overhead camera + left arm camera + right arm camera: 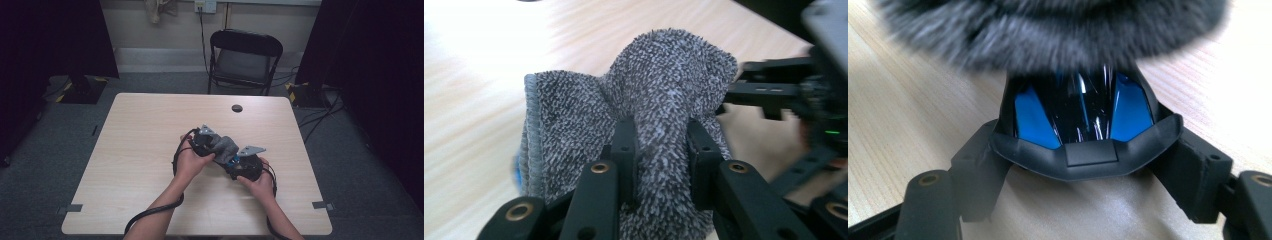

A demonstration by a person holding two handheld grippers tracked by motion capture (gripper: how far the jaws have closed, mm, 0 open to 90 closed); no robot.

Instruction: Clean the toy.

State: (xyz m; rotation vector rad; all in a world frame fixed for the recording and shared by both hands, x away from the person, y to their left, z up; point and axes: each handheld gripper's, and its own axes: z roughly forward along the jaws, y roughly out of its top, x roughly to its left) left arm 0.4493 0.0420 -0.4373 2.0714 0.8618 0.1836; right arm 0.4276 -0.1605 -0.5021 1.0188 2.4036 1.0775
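Left hand-held gripper (pixel 656 145) pinching grey cloth (pixel 659 90); right hand-held gripper (pixel 1083 165) clamping blue-black object (pixel 1080 107).

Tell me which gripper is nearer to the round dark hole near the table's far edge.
Left. The left gripper, clamped on the grey cloth, sits closer to the hole; the right gripper, gripping a blue-and-black object, sits farther toward the person.

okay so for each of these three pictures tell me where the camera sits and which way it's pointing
High view: above the person's side, looking forward and down on the table; forearms, left gripper, right gripper.
Left gripper view: rides the left gripper, looking along its jaws, shut on the grey cloth.
Right gripper view: rides the right gripper, jaws around a black-and-blue thing under the cloth.
All share the cloth and table.
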